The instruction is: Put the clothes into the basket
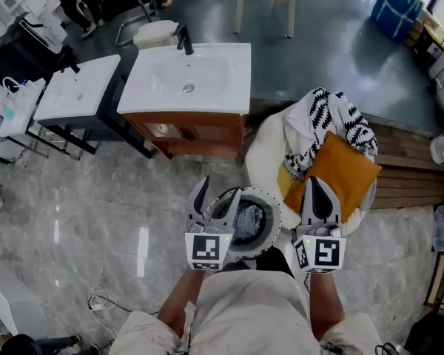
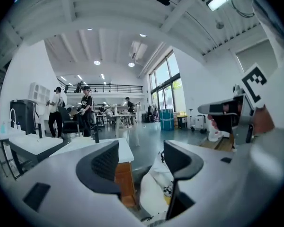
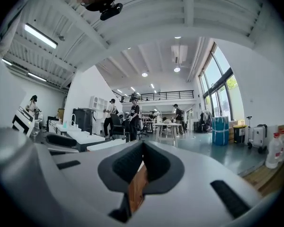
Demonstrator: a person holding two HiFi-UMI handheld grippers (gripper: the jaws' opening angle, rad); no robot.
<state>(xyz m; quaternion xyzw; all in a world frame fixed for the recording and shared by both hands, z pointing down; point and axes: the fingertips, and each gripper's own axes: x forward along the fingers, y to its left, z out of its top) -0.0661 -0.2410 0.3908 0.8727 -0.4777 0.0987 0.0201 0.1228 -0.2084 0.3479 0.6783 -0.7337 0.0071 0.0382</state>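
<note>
Black-and-white cloth (image 1: 329,120) heaped on top of a round white chair (image 1: 265,154), touching an orange cushion (image 1: 342,172) on the same chair, not in the basket. Basket (image 1: 272,211) down on the floor (image 1: 96,198), round, with little holes along its rim, just in front of the chair and close to the person's legs, with some grey checked cloth (image 1: 248,220) already inside. Left gripper (image 1: 220,188) over the basket's left edge in the head view, its fingers (image 2: 102,162) spread wide apart and holding nothing, only the far-off white chair and a bit of the spotty cloth showing through the gap. Right gripper (image 1: 316,187) over the low corner of the orange cushion in the head view, just right of the basket, its fingers (image 3: 125,164) pressed together at the tips and pinching nothing. Both grippers held up in front of the person, well apart from the black-and-white cloth. Behind the basket, a white sink (image 1: 189,76) with a black tap (image 1: 183,39), sitting on a brown wooden cabinet (image 1: 200,132). Left of that, a second white sink tabletop (image 1: 78,87) on dark legs. Right of the chair, a low step of wooden planks (image 1: 407,172). Far at the back, a blue bin (image 1: 396,6) on the shiny dark floor — and in the left gripper view, a few people (image 2: 54,112) standing in the big bright room.
</note>
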